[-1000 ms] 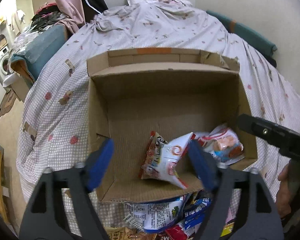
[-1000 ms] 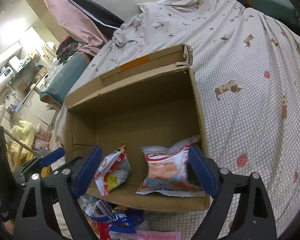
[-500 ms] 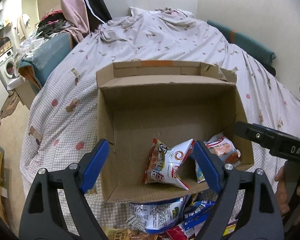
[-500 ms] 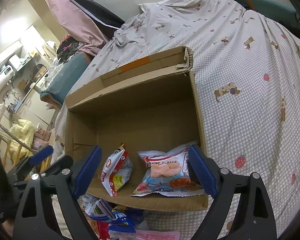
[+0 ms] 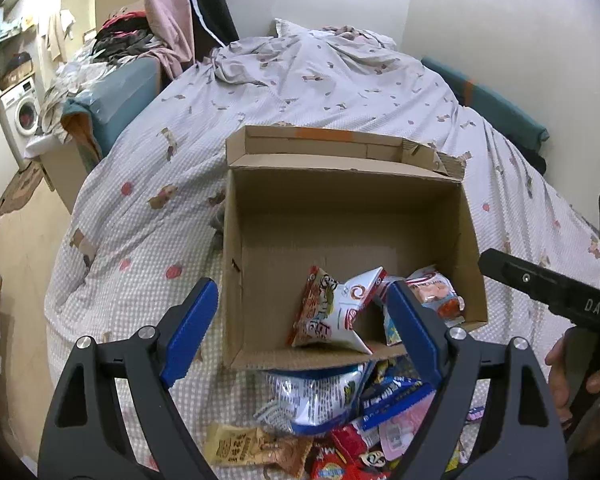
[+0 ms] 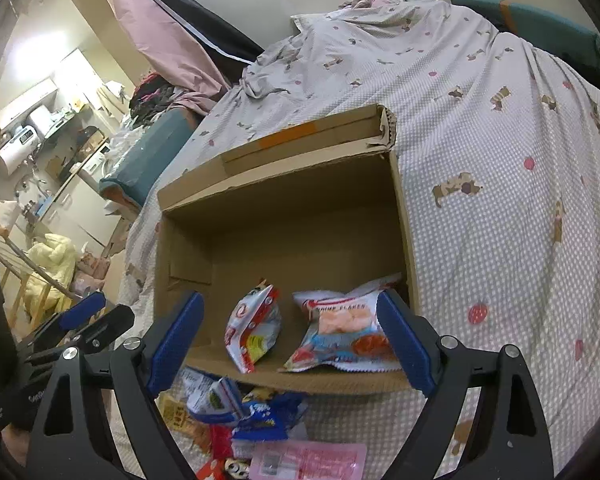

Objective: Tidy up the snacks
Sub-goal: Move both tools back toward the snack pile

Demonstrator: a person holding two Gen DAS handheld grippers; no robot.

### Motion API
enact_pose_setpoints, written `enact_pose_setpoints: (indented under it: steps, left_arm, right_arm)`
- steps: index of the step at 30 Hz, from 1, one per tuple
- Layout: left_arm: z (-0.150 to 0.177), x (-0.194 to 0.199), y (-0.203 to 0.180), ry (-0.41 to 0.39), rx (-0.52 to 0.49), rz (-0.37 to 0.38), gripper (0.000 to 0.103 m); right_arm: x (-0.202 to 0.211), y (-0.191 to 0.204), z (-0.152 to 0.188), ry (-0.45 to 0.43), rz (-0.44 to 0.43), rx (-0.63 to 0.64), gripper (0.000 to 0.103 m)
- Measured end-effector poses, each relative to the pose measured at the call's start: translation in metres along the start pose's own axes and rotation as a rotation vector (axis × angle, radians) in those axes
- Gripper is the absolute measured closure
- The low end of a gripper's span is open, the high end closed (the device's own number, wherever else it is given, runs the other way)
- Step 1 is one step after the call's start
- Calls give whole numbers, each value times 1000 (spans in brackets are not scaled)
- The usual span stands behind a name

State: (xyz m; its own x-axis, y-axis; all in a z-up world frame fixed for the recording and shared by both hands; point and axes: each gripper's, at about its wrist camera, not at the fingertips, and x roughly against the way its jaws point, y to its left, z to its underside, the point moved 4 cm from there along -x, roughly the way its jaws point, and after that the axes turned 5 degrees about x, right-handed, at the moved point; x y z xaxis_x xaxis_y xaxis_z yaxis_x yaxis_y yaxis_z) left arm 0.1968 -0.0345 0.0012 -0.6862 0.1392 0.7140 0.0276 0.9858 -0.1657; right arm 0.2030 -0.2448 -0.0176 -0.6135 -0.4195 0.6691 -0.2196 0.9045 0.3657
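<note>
An open cardboard box lies on a bed; it also shows in the right wrist view. Inside at its near edge lie a red-and-white snack bag and a shrimp flakes bag; in the right wrist view they are the red-and-white bag and the shrimp flakes bag. A pile of loose snack packets lies on the bed in front of the box, also in the right wrist view. My left gripper is open and empty above the pile. My right gripper is open and empty at the box's near edge.
The bed is covered by a checked sheet with dog and strawberry prints. A teal cushion and clothes lie at the bed's left. A washing machine stands far left. A wall runs along the bed's right side.
Both grippers have pulled back and up from the box, so more of the snack pile shows below. The shrimp flakes bag has settled flat in the box.
</note>
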Motion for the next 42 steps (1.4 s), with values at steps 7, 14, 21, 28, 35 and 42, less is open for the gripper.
enact_pose_setpoints:
  steps: [7,14,21,28,35,42]
  left_arm:
    - [12,22,12,5,42,6,7]
    - [27,38,29,20,70,-25,7]
    - [41,50,39,37,79,-55,7]
    - [65,54,47,78,93,-77,7]
    - [78,46,53,126,134,-96,7]
    - [83,38,63,165,170,-117,7]
  right_arm:
    - [17,4,7,-10,-19,-17,7]
    - [38,3,25,-19,-28,-57,2]
    - [51,5,48,3,-11,-55,2]
    - [58,3,67,39,6,-55,2]
    - [50,-33,88,140,65,-125,2]
    - [11,-80,139,453,255,-173,2]
